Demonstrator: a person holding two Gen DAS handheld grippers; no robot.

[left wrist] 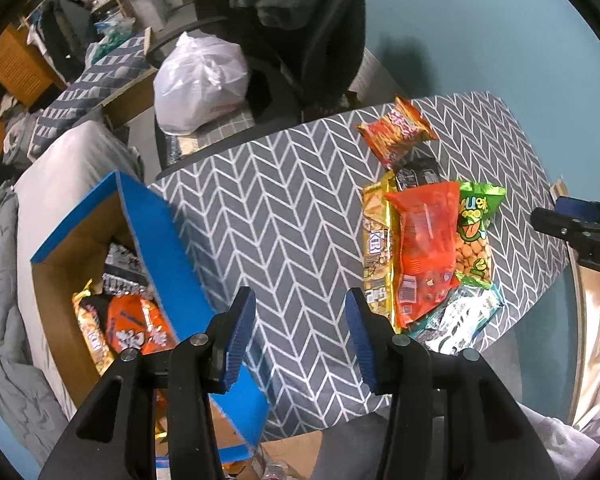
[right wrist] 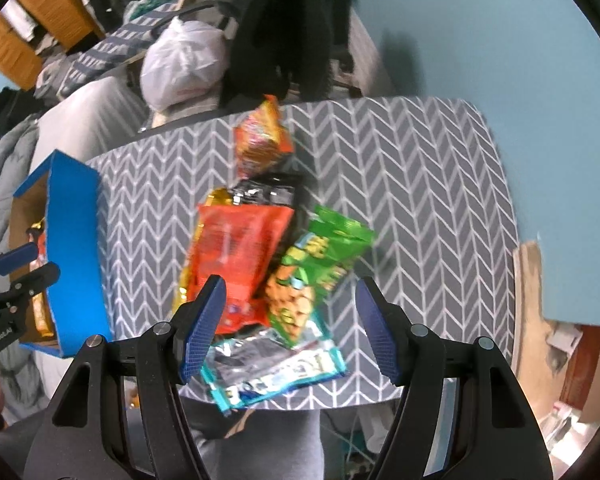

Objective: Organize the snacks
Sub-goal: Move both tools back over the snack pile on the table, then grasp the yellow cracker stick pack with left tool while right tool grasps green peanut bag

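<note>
Since both the left tool (left wrist: 300, 320) and right tool (right wrist: 288, 316) hang released over the overlapping crinkly foil snack packets (right wrist: 244, 256), a sloppy pinch could easily drag neighbours along.

The right gripper (left wrist: 580, 236) bears white letters "DA" (cut off at the edge). The left gripper (right wrist: 8, 280) reads "GenRobot.AI"; snack-pack print is illegible.
</note>
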